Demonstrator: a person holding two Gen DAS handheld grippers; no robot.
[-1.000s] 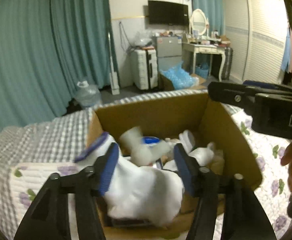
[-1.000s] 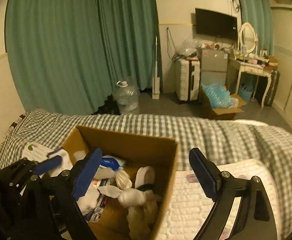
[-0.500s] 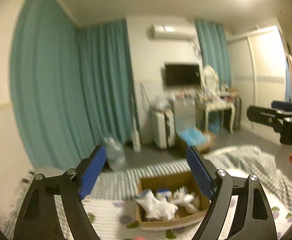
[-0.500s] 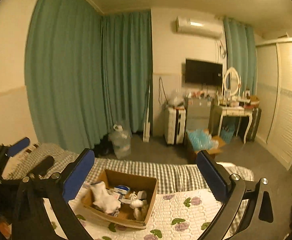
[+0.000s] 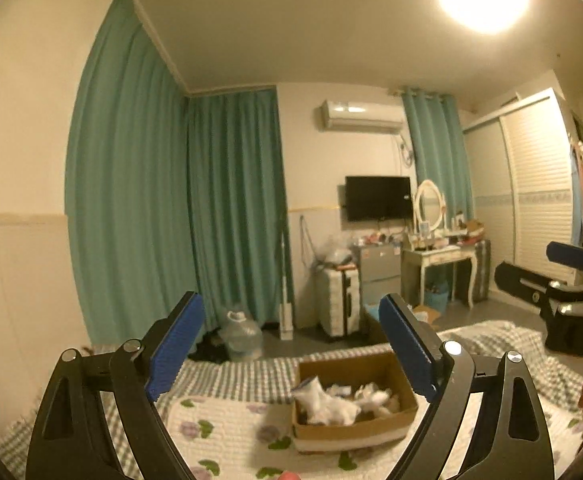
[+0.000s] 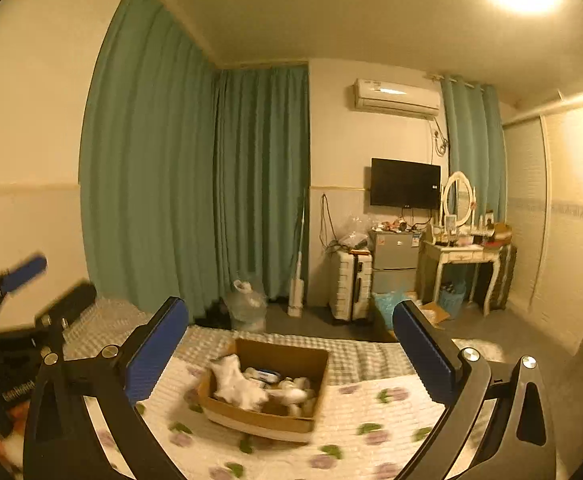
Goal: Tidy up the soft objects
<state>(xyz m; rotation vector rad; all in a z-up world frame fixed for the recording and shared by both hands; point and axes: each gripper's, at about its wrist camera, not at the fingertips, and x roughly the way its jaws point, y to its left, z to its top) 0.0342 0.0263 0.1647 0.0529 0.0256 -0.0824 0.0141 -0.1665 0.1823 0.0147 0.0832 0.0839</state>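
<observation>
A brown cardboard box (image 5: 355, 430) sits on the bed and holds several white soft toys (image 5: 331, 402). It also shows in the right wrist view (image 6: 259, 416) with the white toys (image 6: 237, 384) inside. My left gripper (image 5: 291, 350) is open and empty, well above and back from the box. My right gripper (image 6: 291, 354) is open and empty, also far from the box. The right gripper shows at the right edge of the left wrist view (image 5: 551, 280). The left gripper shows at the left edge of the right wrist view (image 6: 31, 292).
The bed has a floral quilt (image 5: 219, 436) and a checked blanket (image 6: 355, 356). Beyond the bed are teal curtains (image 5: 227, 208), a water jug (image 5: 241, 336), a white suitcase (image 5: 339, 300), a small fridge (image 6: 395, 260), a dressing table (image 6: 467, 260) and a wall TV (image 6: 405, 184).
The left gripper has let go of the white soft toy, which now lies in the box. Both grippers have pulled far up and back from the box.
</observation>
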